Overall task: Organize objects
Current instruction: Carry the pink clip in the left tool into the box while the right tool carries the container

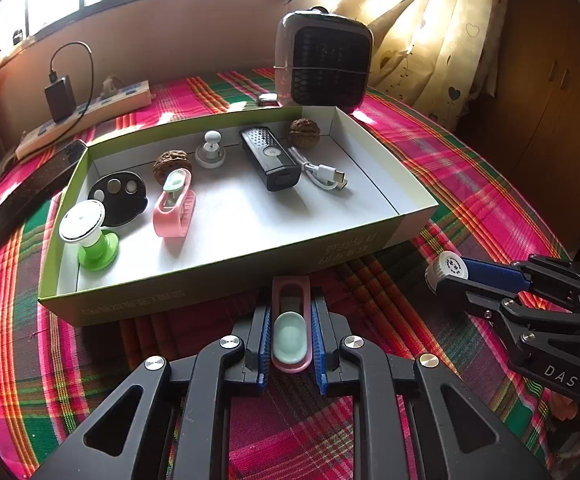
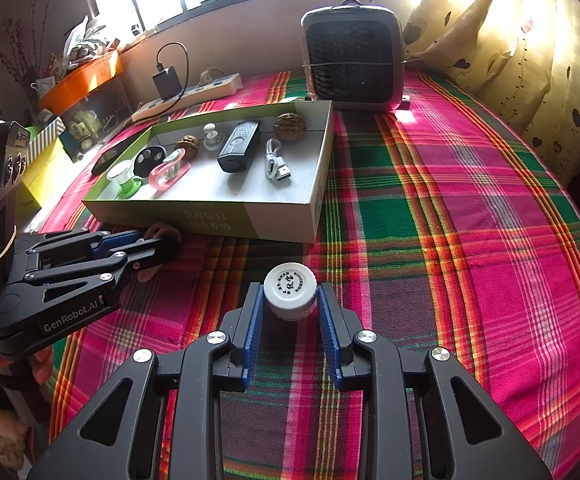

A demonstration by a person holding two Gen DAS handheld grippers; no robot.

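The pink clip [image 1: 291,330] was clamped in the left gripper [image 1: 291,316], long axis aimed at the box [image 1: 217,276] just ahead. The white cap [image 2: 290,294] was held by the right gripper [image 2: 290,312].

box [image 1: 225,276] on cloth [image 2: 450,220] | clip [image 1: 291,332] before box | bottle [image 2: 290,290] right of clip | heater [image 1: 324,60] behind box

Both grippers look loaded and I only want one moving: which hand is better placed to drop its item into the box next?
Left, probably: the left gripper grips the pink clip right at the box wall.
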